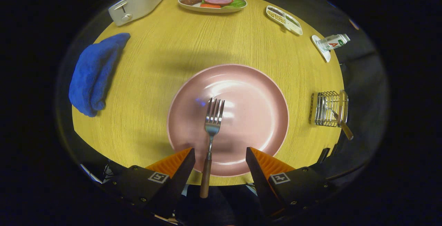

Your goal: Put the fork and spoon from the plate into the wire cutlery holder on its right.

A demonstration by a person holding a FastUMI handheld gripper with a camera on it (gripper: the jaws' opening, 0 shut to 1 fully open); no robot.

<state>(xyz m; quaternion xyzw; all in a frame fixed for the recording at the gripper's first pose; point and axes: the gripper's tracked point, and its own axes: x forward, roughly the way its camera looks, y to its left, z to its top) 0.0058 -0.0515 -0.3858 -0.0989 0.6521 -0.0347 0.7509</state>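
Observation:
A pink plate (255,91) lies on the round wooden table just ahead of my fingers. A fork (211,129) with a wooden handle rests on the plate's near left part, tines pointing away, its handle reaching back over the rim between my fingers. My gripper (220,155) stands open above the plate's near rim, the fork handle closer to the left finger, and neither finger touches it. To the right of the plate stands the wire cutlery holder (328,110), with a wooden-handled utensil (340,120) leaning in it; I cannot tell its head.
A blue cloth (93,76) lies bunched at the table's left. A white toaster (136,3) sits far left. A dish of food (212,1), a small divided tray (284,19) and a lying bottle (333,42) line the far and right rim.

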